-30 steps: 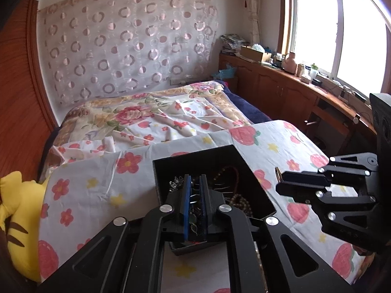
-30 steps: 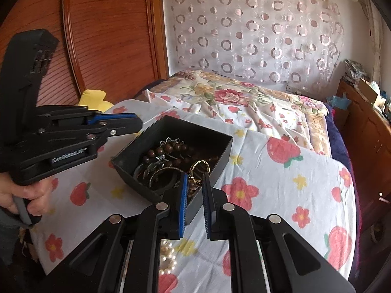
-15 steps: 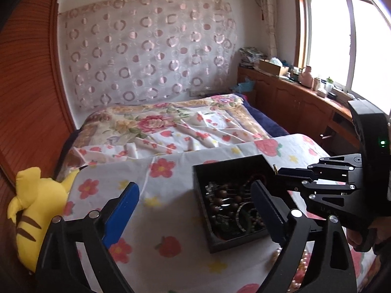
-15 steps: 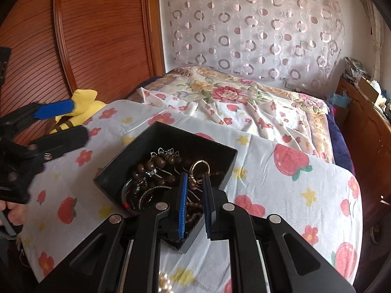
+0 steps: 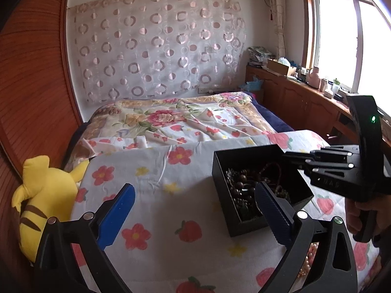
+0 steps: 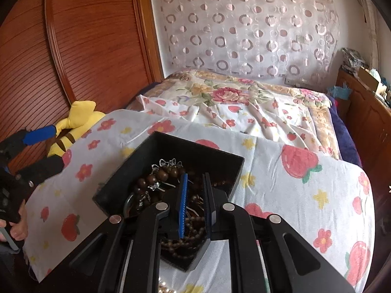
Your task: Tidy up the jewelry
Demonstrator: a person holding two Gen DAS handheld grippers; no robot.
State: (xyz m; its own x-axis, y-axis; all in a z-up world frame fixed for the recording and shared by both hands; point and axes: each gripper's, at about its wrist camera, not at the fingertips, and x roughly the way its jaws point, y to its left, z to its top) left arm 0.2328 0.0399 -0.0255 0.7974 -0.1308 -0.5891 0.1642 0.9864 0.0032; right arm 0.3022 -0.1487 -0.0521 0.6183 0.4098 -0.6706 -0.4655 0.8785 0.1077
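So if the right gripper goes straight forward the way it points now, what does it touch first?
Most likely the tangle of brown beads inside the black box. The right gripper has its narrowly parted fingertips over the box's contents, though depth is hard to judge; beyond them comes the box's far wall.

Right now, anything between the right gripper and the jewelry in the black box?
Nothing visible. The right gripper sits directly over the open black rectangular box, narrowly parted, above the brown wooden bead strands. No lid or cloth covers them. The left gripper is wide open, off to the side.
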